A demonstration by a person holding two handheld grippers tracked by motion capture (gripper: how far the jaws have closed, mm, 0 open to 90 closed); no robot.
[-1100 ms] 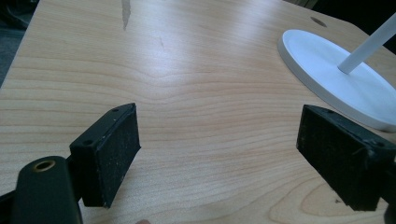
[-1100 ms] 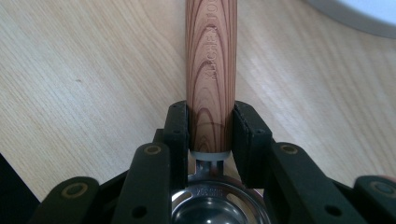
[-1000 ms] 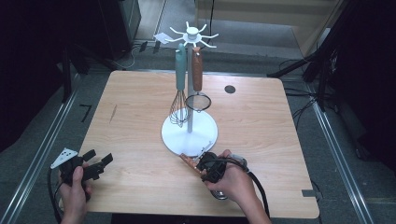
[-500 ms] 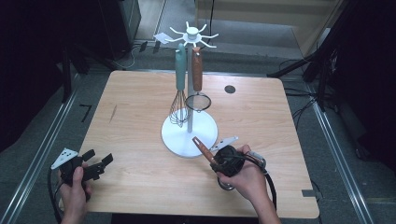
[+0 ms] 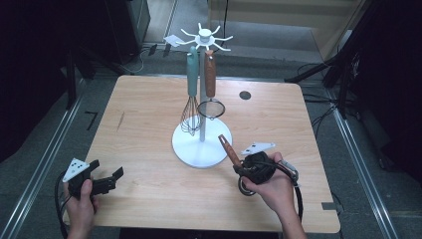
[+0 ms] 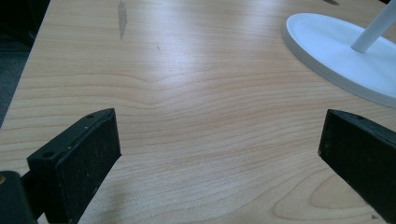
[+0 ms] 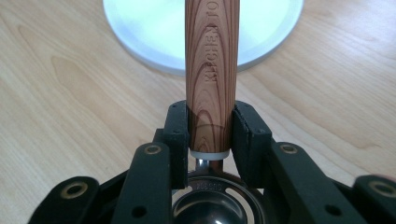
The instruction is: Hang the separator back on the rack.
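My right gripper point(image 5: 239, 167) point(image 7: 210, 127) is shut on a wood-grain utensil handle point(image 5: 228, 148) point(image 7: 212, 60) near its lower end. The handle slants up toward the white stand's round base point(image 5: 191, 155) point(image 7: 140, 32). The utensil's shiny metal head point(image 7: 212, 205) sits low between the gripper's arms. On the stand hang a teal-handled whisk point(image 5: 191, 112) and a brown-handled strainer point(image 5: 211, 107). My left gripper point(image 5: 106, 170) point(image 6: 218, 140) rests at the front left. Its jaws have just been opening and now stand wide, with only bare tabletop between them.
The wooden table point(image 5: 144, 104) has a dark round grommet point(image 5: 245, 94) at the back right. The stand's hook crown point(image 5: 205, 36) rises above the middle. Cables trail from both grippers off the front edge. Dark floor and metal rails border the table.
My right gripper has carried the wood-handled utensil to the right and a little away from the front edge. The left hand has stayed put, its jaws spread slightly wider.
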